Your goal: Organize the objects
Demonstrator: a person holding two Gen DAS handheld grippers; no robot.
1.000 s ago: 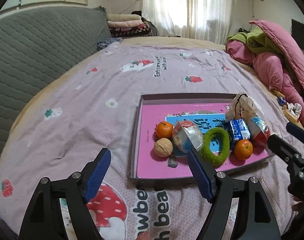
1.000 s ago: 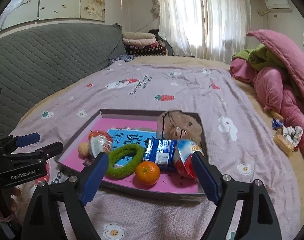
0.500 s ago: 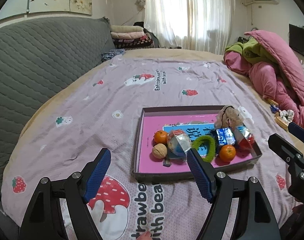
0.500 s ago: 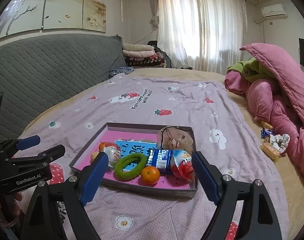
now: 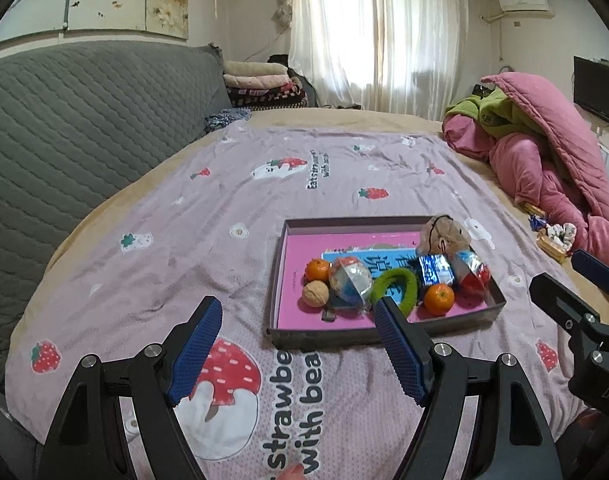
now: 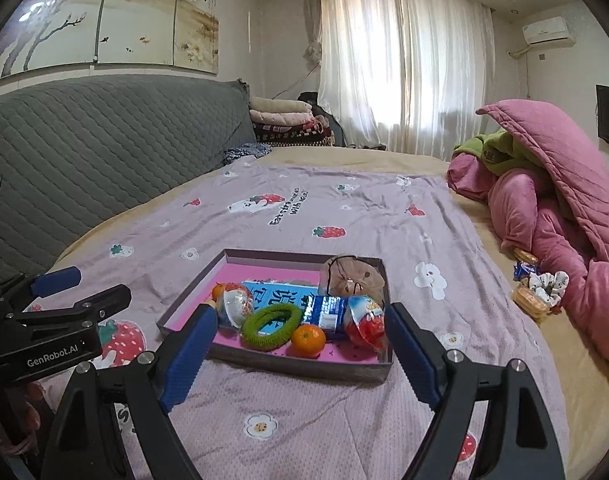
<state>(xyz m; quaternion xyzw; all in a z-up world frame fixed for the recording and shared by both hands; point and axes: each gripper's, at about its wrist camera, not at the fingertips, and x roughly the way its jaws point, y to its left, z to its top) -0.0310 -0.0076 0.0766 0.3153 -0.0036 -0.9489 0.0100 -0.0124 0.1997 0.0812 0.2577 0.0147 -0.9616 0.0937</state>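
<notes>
A shallow grey box with a pink bottom [image 5: 388, 336] [image 6: 288, 364] lies on the pink bedspread. It holds two tangerines [image 5: 438, 299] [image 6: 309, 340], a walnut [image 5: 315, 294], a green hair ring [image 5: 396, 286] [image 6: 271, 325], a blue book [image 6: 282, 294], foil snack packs [image 5: 434, 270] [image 6: 324, 310], two toy eggs [image 5: 350, 280] [image 6: 366, 320] and a brown pouch [image 5: 444, 236] [image 6: 352, 276]. My left gripper [image 5: 296, 322] is open and empty, short of the box's near left corner. My right gripper [image 6: 300, 334] is open and empty, above the box's near edge.
A grey quilted headboard [image 5: 76, 132] runs along the left. Pink and green bedding [image 5: 544, 152] is piled at the right, with snacks and a scrunchie [image 6: 540, 286] beside it. Folded blankets [image 6: 288, 120] lie at the far end by the curtains.
Both grippers have drawn back and risen from the box, which looks smaller and farther now. Both stay open and empty. The objects in the box have not moved.
</notes>
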